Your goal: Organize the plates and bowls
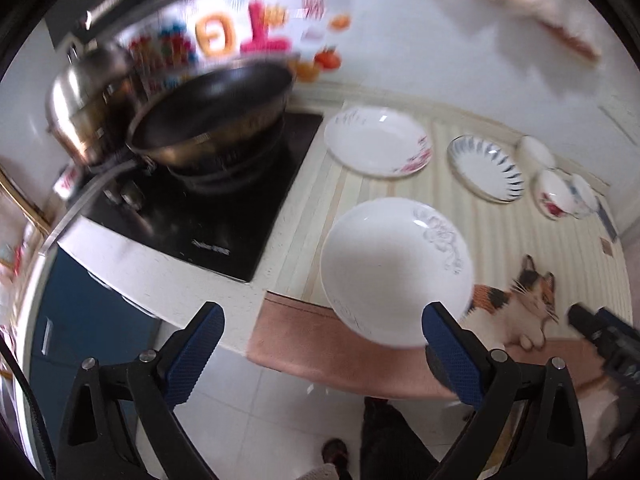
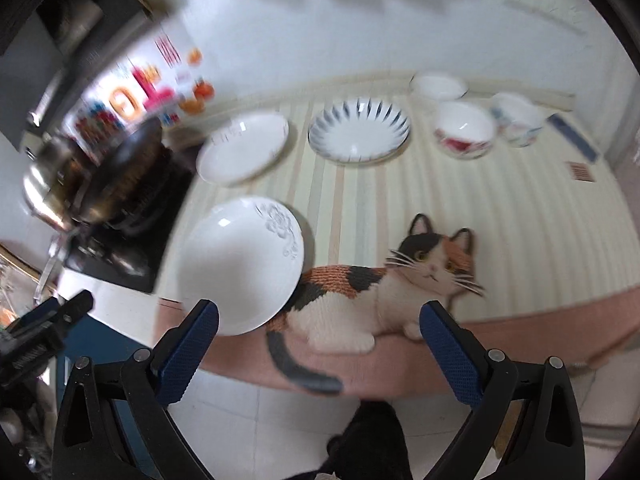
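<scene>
The left gripper (image 1: 323,330) is seen with its jaws spread wide and nothing held; the grey-flowered plate (image 1: 394,270) lies just above it in the frame, its near rim beside the right fingertip. The right gripper (image 2: 319,326) is likewise spread and empty, with that same plate at centre left of its view, near the left fingertip. Toward the top of the right wrist view, a white oval plate (image 2: 244,148), a blue-rayed plate (image 2: 359,130) and three bowls (image 2: 464,130) are set in a row. All rest on a striped mat (image 2: 520,216) bearing a cat picture (image 2: 400,280). A black wok (image 1: 212,108) on a stove (image 1: 224,216) occupies the upper left.
</scene>
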Available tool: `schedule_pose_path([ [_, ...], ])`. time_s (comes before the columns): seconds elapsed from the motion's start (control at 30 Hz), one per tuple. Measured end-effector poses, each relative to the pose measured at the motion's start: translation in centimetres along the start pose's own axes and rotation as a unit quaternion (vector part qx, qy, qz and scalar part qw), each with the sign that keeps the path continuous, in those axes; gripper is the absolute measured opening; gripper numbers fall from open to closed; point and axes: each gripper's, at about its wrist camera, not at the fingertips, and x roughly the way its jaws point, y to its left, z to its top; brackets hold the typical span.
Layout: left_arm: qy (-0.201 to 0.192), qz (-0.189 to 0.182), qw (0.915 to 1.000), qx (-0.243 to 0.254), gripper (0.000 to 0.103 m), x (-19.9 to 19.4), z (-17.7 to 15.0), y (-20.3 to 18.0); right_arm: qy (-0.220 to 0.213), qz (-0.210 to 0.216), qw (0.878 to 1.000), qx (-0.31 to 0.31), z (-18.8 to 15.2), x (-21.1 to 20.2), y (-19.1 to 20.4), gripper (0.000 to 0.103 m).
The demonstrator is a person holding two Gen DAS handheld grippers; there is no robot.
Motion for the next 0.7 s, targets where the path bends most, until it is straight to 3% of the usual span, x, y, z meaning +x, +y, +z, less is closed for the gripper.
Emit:
schedule_pose_path([
  [0.1,0.032,0.003,0.9994,-0.01,0.093,4.3,1.8,-0.4,0.049,0.021,0.998,-0.02,2.1,5.9,0.3,0.098],
  [0.2,0.078,-0.016,0.9964,-0.028,0.077,8.8,3.1,-0.4,0.1,0.037,0.993,-0.043,3.7,11.4,1.0,0.094],
  [0.37,0.155,-0.037,0.9851,-0.065,0.057,15.8,3.8,0.0,0.163,0.072,0.982,-0.062,5.5,17.8,1.6,0.072],
  [0.43,0.171,-0.041,0.9817,-0.072,0.046,17.3,3.8,0.0,0.179,0.086,0.978,-0.069,6.1,19.5,1.7,0.057],
  [0.6,0.177,-0.04,0.9803,-0.079,0.043,18.6,3.7,0.0,0.207,0.114,0.969,-0.076,6.5,21.8,2.2,0.023],
  [0.7,0.171,-0.043,0.981,-0.082,0.041,18.6,3.8,-0.1,0.212,0.112,0.968,-0.078,6.3,22.3,2.7,0.022],
])
